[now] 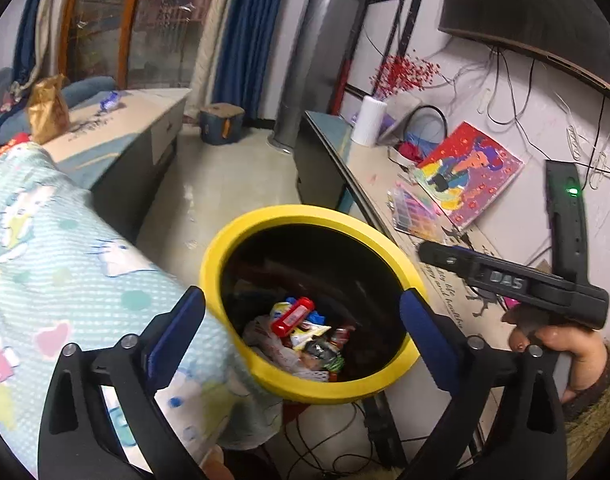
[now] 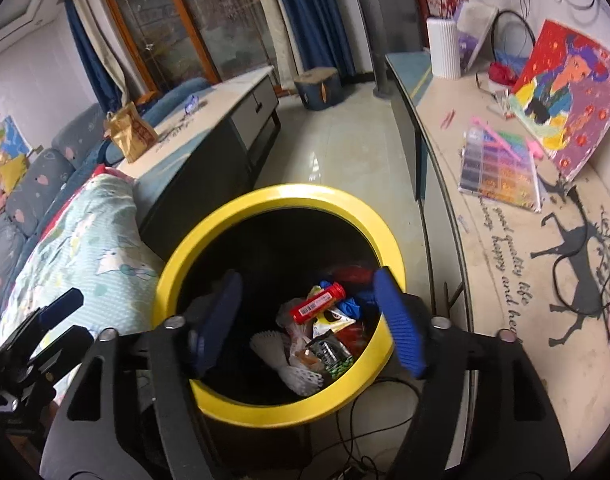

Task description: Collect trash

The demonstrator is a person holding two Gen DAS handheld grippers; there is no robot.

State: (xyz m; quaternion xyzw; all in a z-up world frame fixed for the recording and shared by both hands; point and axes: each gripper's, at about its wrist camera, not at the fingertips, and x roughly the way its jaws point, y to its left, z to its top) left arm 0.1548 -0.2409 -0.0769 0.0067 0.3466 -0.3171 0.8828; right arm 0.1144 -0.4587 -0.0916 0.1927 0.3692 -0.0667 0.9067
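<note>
Over the bin mouth, left gripper (image 1: 303,312) and right gripper (image 2: 305,320) both hover, jaws spread wide with nothing between them. Directly below, the yellow-rimmed trash bin (image 2: 209,396) holds the collected trash: a red tube (image 2: 318,303), wrappers (image 2: 329,350), a white mesh sleeve (image 2: 301,380). Judgement: this load is deposited. Beside the bin, a patterned blanket (image 1: 65,248). Farther off, a gold bag (image 2: 131,134) and a blue wrapper (image 2: 191,103) sit on the low cabinet (image 2: 225,120), possibly still to collect.
</note>
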